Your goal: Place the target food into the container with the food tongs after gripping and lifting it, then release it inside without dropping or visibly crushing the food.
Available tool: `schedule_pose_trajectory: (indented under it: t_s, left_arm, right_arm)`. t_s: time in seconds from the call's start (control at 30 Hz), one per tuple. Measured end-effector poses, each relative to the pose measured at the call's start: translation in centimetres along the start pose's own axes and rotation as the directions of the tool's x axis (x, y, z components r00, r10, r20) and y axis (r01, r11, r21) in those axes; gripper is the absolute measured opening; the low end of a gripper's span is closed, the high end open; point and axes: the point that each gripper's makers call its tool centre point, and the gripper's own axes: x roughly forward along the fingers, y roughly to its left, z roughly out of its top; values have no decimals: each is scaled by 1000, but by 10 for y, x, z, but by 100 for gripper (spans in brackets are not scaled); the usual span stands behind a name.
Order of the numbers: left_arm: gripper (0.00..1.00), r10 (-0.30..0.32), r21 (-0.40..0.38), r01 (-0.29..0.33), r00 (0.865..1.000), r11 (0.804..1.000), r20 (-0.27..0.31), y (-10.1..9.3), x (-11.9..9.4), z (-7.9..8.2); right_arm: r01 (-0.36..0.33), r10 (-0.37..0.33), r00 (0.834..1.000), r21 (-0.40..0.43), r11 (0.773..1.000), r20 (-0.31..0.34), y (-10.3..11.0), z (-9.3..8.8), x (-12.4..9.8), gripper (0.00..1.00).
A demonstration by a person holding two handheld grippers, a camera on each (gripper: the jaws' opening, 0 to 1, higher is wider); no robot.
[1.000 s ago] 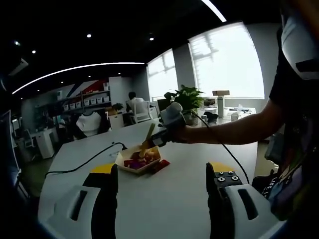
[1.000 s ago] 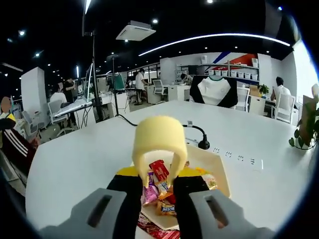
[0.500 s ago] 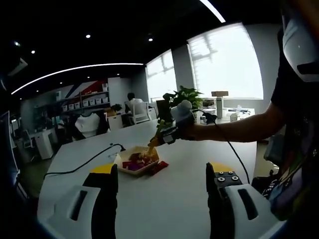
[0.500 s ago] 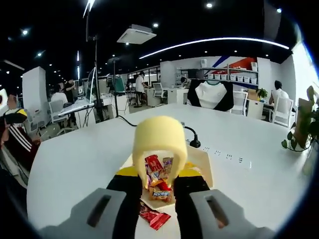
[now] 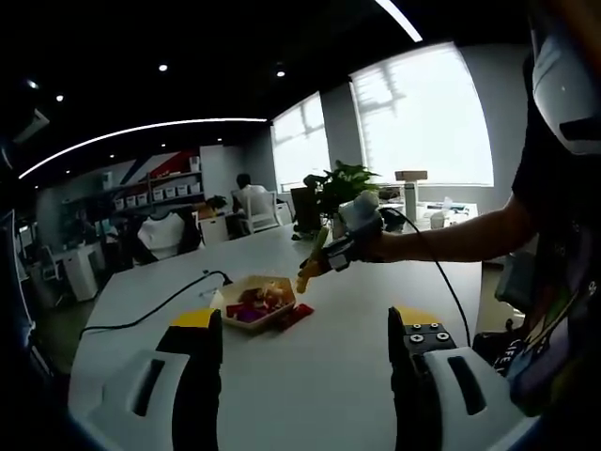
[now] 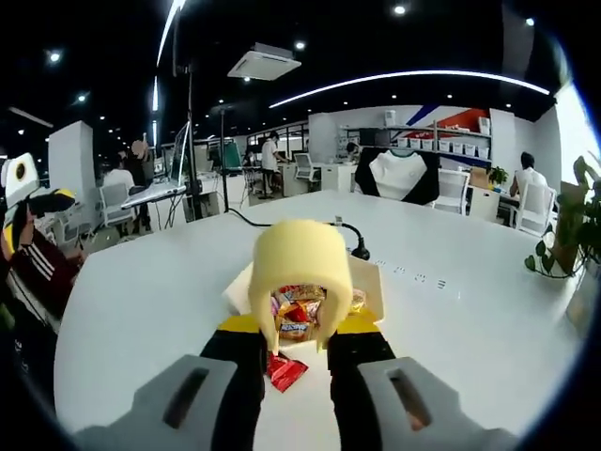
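Note:
A white tray of wrapped snacks sits mid-table. One red packet lies on the table beside it. My right gripper is shut on yellow food tongs, whose arch frames the snacks. In the left gripper view a hand holds the right gripper above and right of the tray, and the tongs slant down toward the tray's edge. Whether the tongs hold food is unclear. My left gripper stands open and apart, well short of the tray.
A black cable runs across the round white table to the tray's far side. A potted plant stands at the table's edge. The person's arm reaches in from the right. Office desks and chairs lie beyond.
The right gripper with the tongs has drawn back and up from the tray, which looks smaller in its view. In the left gripper view it has shifted rightward. The left gripper stays open.

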Motion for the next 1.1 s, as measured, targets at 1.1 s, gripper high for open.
schedule_pose_trajectory:
  t_s: [1.1]
  left_arm:
    - [76, 8, -1, -8, 999, 1000, -32, 5, 6, -4]
  right_arm:
    - [-287, 266, 956, -186, 940, -127, 32, -38, 23, 19]
